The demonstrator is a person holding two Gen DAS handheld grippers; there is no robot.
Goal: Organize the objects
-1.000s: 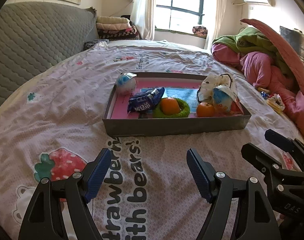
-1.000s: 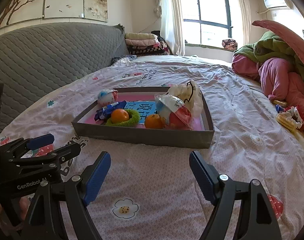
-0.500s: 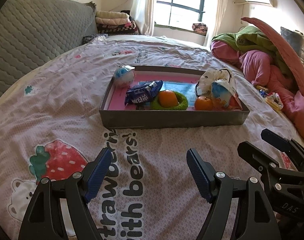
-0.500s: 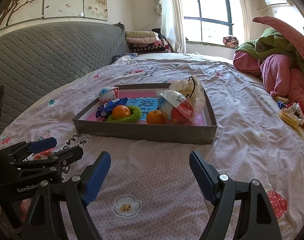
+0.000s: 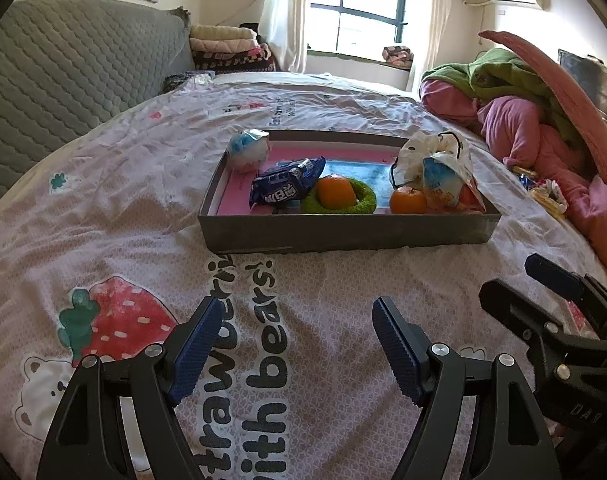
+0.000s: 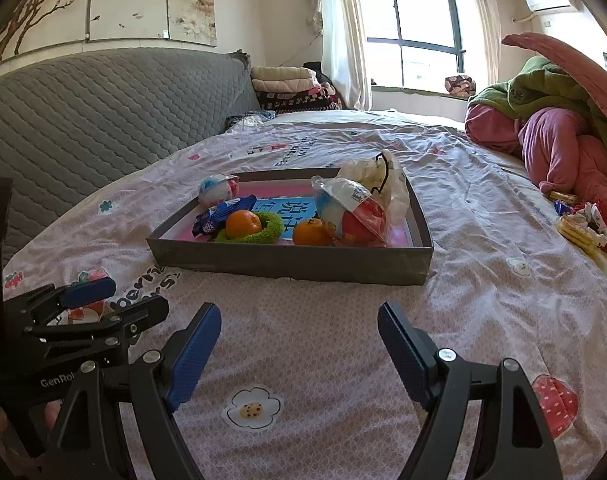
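Note:
A grey tray with a pink floor sits on the bed; it also shows in the right wrist view. In it lie a blue snack packet, an orange inside a green ring, a second orange, a round blue-and-white packet and a bagged snack. My left gripper is open and empty, short of the tray's near wall. My right gripper is open and empty, also short of the tray.
The bedsheet has strawberry and bear prints. A grey quilted headboard stands on the left. A pile of pink and green bedding lies on the right, with loose snack wrappers beside it.
Both grippers have drawn slightly nearer the tray and tilted down a little. Both stay open and empty. The objects in the tray have not moved.

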